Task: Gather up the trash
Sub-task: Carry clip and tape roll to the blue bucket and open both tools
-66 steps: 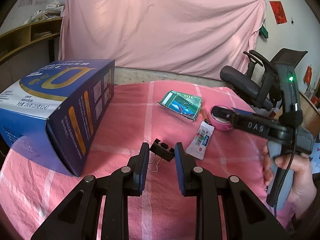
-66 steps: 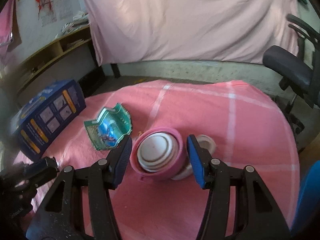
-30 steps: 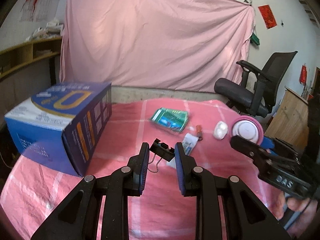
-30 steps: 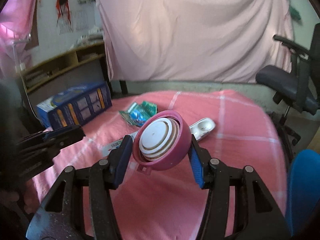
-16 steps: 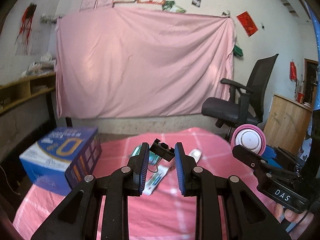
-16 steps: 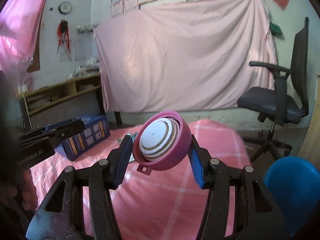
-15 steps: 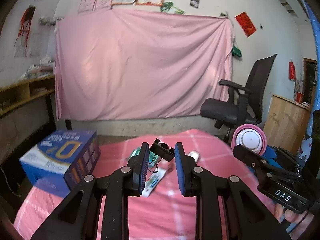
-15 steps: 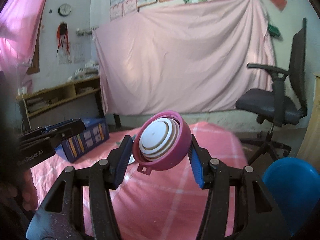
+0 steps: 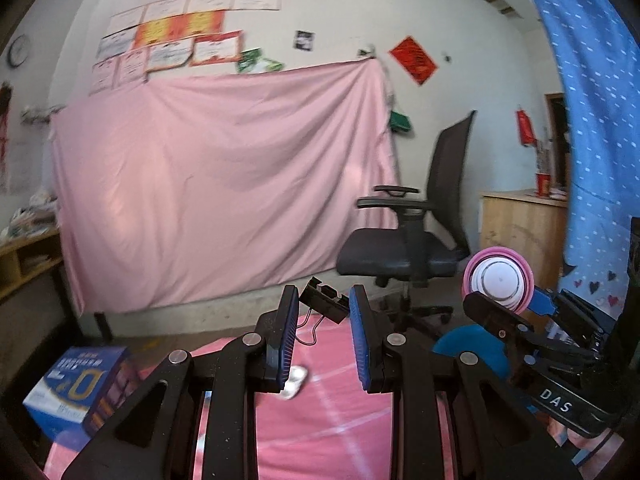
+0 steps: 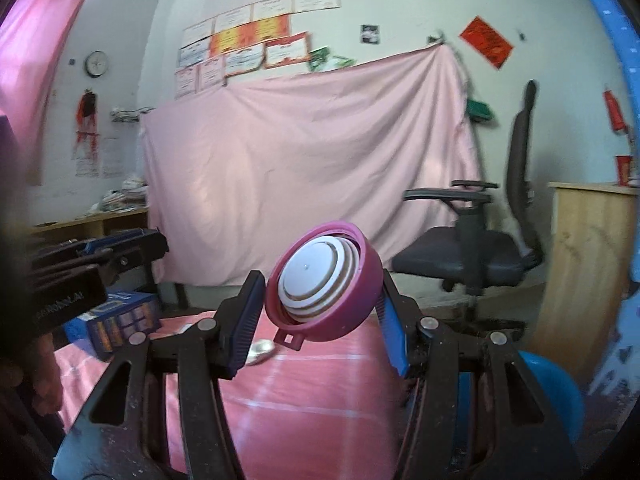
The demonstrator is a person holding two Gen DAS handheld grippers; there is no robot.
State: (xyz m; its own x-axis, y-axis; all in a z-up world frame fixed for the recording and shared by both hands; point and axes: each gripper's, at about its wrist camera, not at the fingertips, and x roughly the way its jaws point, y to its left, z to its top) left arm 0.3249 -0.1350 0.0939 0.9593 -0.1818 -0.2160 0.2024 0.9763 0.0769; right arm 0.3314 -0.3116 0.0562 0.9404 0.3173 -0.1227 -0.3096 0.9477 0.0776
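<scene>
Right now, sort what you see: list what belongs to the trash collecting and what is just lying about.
Part of the job:
- black binder clip, in the left tongs
- pink lid, in the right tongs
- blue bin
- small white item on the cloth

Just around:
- blue box
- office chair
- pink sheet

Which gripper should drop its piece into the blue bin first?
Right, probably. The right gripper, shut on the pink lid, has the blue bin just below at its right. The left gripper, holding the binder clip, sits farther over the pink table.
</scene>
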